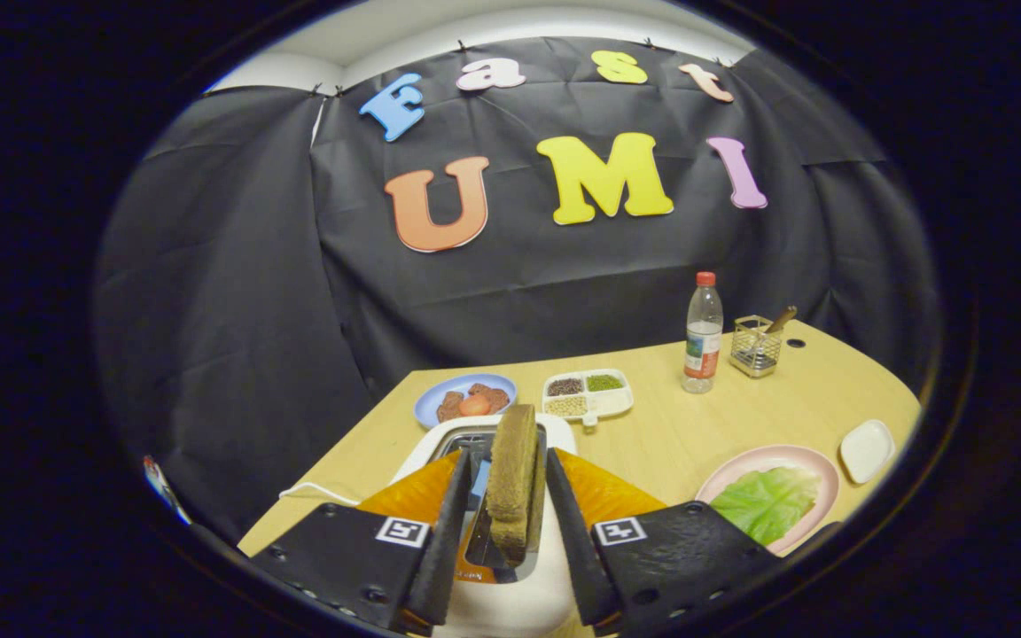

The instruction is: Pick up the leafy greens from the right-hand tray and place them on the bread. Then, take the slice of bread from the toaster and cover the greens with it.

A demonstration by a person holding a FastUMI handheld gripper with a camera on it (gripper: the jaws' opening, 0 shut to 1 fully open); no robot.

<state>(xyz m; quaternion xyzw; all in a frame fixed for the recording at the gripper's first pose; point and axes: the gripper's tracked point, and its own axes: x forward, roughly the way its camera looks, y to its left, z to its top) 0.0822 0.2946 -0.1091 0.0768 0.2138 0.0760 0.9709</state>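
Greens step looks done: leafy greens [767, 501] lying flat on the pink plate [816, 468], to the right of the toaster [510, 585]; whether bread sits underneath them, cannot tell. Second step under way, by the look of it. Claw [505, 496] closed down over the toaster, fingers [451, 523] flanking the slice of bread [512, 474] and seemingly pinching it by both broad faces, though contact on the left side hard to confirm. Slice standing on edge, its lower part by the toaster slot, top edge risen above the fingers. Long axis roughly vertical, thin edge toward the camera, broad faces turned left and right. Left to do: lift clear, carry right of the toaster to the plate, tip flat, cover the greens.
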